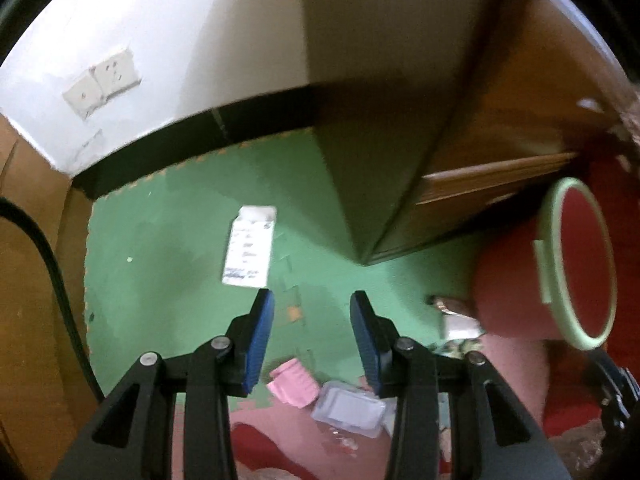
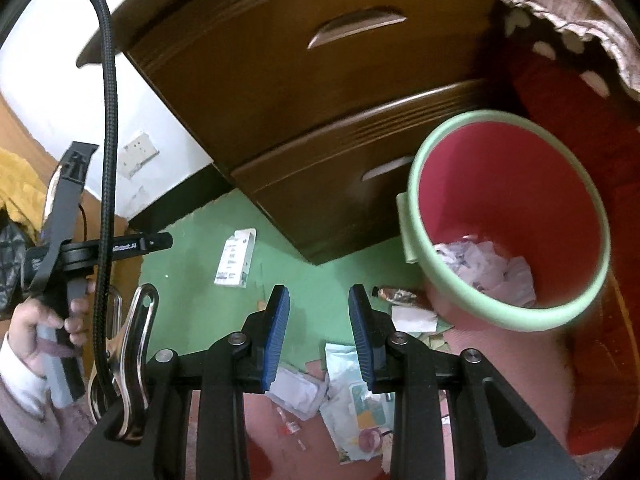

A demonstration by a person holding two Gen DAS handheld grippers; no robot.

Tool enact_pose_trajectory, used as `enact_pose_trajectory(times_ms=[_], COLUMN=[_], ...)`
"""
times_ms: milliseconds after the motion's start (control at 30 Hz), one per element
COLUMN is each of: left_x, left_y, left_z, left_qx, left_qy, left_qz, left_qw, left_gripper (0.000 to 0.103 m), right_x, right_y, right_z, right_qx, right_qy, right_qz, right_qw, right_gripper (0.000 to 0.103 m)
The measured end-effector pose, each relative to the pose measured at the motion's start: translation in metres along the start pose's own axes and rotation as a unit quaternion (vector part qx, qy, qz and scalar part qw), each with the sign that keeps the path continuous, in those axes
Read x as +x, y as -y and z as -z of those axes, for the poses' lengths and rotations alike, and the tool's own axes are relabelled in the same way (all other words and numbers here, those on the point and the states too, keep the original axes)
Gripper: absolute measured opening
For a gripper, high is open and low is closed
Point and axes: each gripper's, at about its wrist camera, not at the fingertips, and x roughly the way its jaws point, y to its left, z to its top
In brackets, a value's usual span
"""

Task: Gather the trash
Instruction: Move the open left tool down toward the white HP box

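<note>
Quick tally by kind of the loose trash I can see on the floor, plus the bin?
White carton box on the green mat: 1
Pink crumpled piece: 1
Clear plastic tray pack: 1
Printed plastic wrapper: 1
White paper scrap beside the bin: 1
Brown wrapper beside the bin: 1
Red bin with green rim: 1
Total: 7

A green foam floor mat (image 1: 168, 248) with an interlocking toothed edge meets a black skirting band (image 1: 192, 128) at the foot of a white wall (image 1: 180, 40) carrying a pair of white wall sockets (image 1: 102, 82). A brown wooden drawer unit (image 2: 304, 92) stands on the mat near the wall, with one recessed handle (image 2: 354, 28) on its upper drawer front and another (image 2: 386, 168) on the lower. Lace-edged fabric (image 2: 572, 20) hangs at upper right above a red surface (image 2: 592, 160); a yellow cloth (image 2: 16, 184) lies at far left.
</note>
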Motion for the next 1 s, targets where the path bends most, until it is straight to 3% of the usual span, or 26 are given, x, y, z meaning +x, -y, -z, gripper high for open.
enact_pose_trajectory(times_ms=[400,633,767,900,1000], left_x=[0.098,0.149,0.177,0.208,0.236], left_y=[-0.073,-0.083,-0.085,-0.084,-0.088], left_z=[-0.030,-0.043,-0.056,-0.063,-0.061], left_qx=[-0.071,-0.045,-0.024,0.003,-0.007], left_qy=[-0.092,-0.130,-0.130,-0.135,-0.158], left_qz=[-0.003,-0.016,0.008,0.004,0.011], left_qw=[0.9932,0.9904,0.9912,0.9908,0.9873], left_gripper=[0.041,0.043,0.056,0.063,0.064], right_x=[0.031,0.047,0.058,0.072,0.083], right_y=[-0.002,0.002,0.003,0.006,0.008], right_z=[0.011,0.016,0.020,0.022,0.023], right_qx=[-0.020,-0.024,-0.029,-0.031,-0.037], right_qy=[-0.050,-0.076,-0.091,-0.109,-0.123], right_qz=[0.030,0.047,0.058,0.070,0.073], right_qw=[0.998,0.996,0.994,0.991,0.989], right_gripper=[0.032,0.032,0.032,0.032,0.032])
